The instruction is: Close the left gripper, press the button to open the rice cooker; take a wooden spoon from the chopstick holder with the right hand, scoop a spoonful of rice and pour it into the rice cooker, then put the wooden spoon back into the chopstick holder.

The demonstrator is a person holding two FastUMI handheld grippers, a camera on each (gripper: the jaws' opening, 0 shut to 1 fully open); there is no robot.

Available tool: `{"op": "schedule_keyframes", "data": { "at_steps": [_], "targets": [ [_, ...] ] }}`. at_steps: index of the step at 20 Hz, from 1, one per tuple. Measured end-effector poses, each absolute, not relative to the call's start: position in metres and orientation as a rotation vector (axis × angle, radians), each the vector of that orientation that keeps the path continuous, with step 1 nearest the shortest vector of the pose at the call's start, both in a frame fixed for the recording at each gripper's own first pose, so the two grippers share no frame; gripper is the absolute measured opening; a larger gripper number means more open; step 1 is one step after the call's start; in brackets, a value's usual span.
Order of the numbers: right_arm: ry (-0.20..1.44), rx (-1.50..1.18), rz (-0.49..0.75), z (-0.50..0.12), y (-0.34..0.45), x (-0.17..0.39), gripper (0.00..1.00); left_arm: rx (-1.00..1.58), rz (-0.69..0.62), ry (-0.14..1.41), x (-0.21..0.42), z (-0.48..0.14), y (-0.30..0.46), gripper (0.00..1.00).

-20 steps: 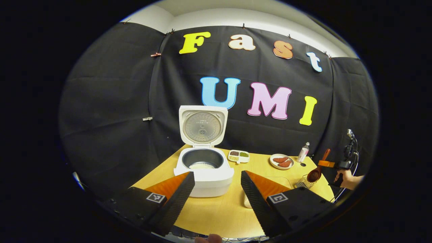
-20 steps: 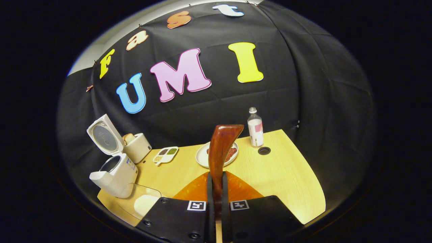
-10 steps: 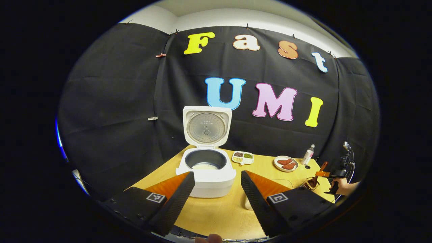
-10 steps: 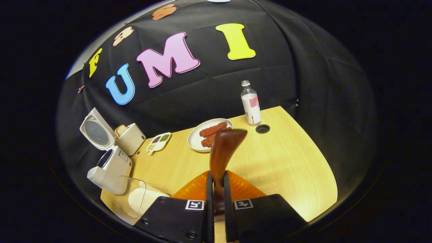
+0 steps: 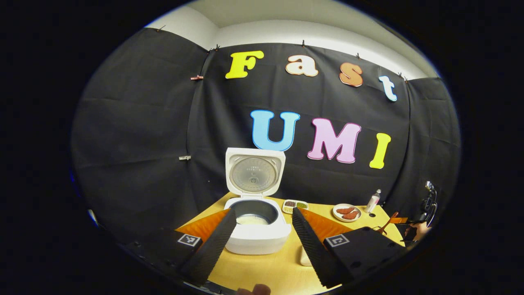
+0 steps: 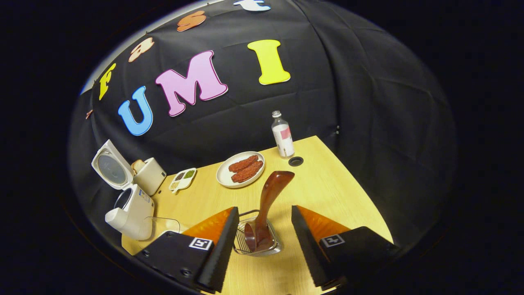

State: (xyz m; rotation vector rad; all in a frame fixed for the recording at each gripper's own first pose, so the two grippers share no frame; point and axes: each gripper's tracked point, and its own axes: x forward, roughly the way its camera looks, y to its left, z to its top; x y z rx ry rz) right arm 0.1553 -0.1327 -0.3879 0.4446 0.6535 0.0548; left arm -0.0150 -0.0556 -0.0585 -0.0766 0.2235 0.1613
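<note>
The white rice cooker [image 5: 257,233] stands on the wooden table with its lid [image 5: 254,172] up, and white rice lies in its pot. My left gripper [image 5: 262,237] is open in front of it, holding nothing. In the right gripper view the brown wooden spoon [image 6: 268,205] stands bowl-down in the wire chopstick holder [image 6: 256,239]. My right gripper [image 6: 262,241] is open on either side of the holder, its fingers clear of the spoon. The rice cooker [image 6: 129,211] is at the left there. The spoon [image 5: 389,223] and a hand [image 5: 417,230] appear at the far right of the left gripper view.
A plate of reddish-brown pieces [image 6: 241,170], a small bottle [image 6: 283,137], a divided dish of beans [image 6: 182,180] and a toaster with bread [image 6: 149,176] sit toward the back of the table. A clear container with white rice [image 6: 163,229] lies beside the cooker. A round hole [image 6: 295,161] marks the tabletop.
My right gripper lowered the spoon into the wire holder, then opened and let it go. The left gripper drew back a little from the cooker.
</note>
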Motion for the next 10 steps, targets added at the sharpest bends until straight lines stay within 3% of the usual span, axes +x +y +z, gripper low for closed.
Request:
{"op": "schedule_keyframes", "data": {
  "at_steps": [2,10],
  "targets": [
    [0.641,0.435,0.015,-0.372,-0.142,0.140,0.96,-0.078,0.147,0.187,-0.010,-0.045,-0.045,0.95],
    [0.534,0.435,-0.066,-0.298,-0.127,0.069,0.98,-0.070,0.115,0.038,0.055,0.022,0.015,0.95]
  ]
}}
